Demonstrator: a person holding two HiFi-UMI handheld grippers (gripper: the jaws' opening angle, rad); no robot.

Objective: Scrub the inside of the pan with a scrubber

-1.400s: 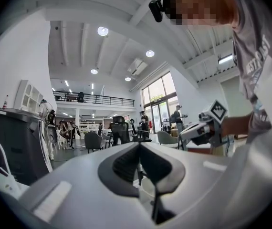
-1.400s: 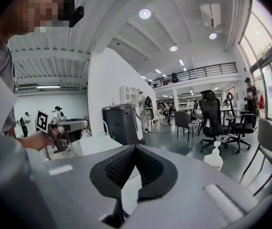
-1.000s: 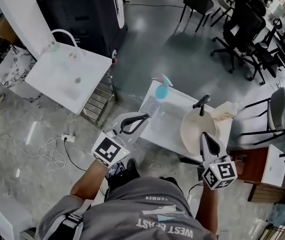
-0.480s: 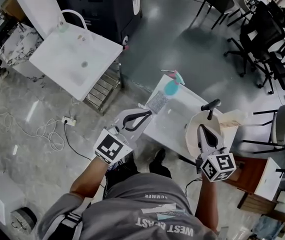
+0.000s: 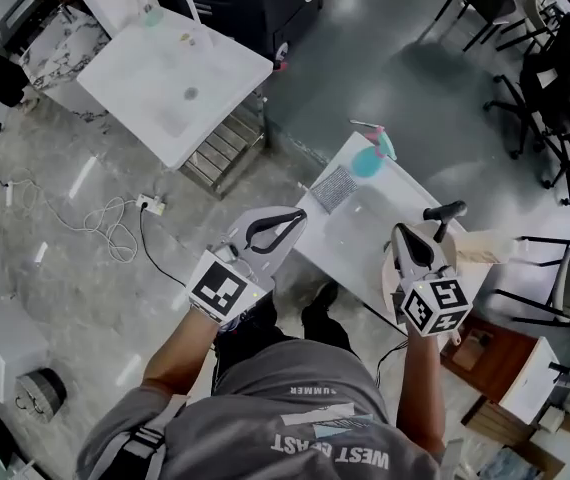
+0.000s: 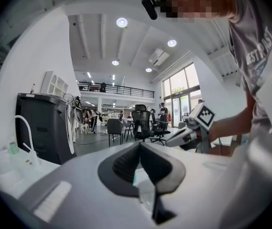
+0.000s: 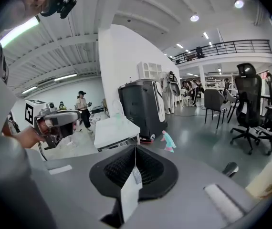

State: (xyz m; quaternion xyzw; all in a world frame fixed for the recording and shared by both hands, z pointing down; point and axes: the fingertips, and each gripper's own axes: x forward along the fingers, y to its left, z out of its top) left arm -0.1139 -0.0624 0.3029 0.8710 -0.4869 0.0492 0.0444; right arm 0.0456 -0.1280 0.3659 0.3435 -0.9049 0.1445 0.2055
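Note:
A grey mesh scrubber (image 5: pixel 334 188) lies on the white table (image 5: pixel 350 233), beside a teal spray bottle (image 5: pixel 370 158). The cream pan (image 5: pixel 391 286) sits at the table's right end, its black handle (image 5: pixel 443 211) pointing away from me. My right gripper (image 5: pixel 405 231) hangs over the pan and hides most of it; its jaws are shut and empty (image 7: pixel 135 149). My left gripper (image 5: pixel 297 215) hovers at the table's near left edge, short of the scrubber, also shut with nothing held (image 6: pixel 139 146).
A white sink unit (image 5: pixel 175 78) stands at upper left with a metal step rack (image 5: pixel 220 153) next to it. Cables (image 5: pixel 115 213) lie on the floor. Office chairs (image 5: pixel 560 78) stand far right, a beige bag (image 5: pixel 480 248) and a brown cabinet (image 5: pixel 475 348) lie right of the table.
Both grippers have come down toward the table; the right one now covers more of the pan. Jaws stay shut on both.

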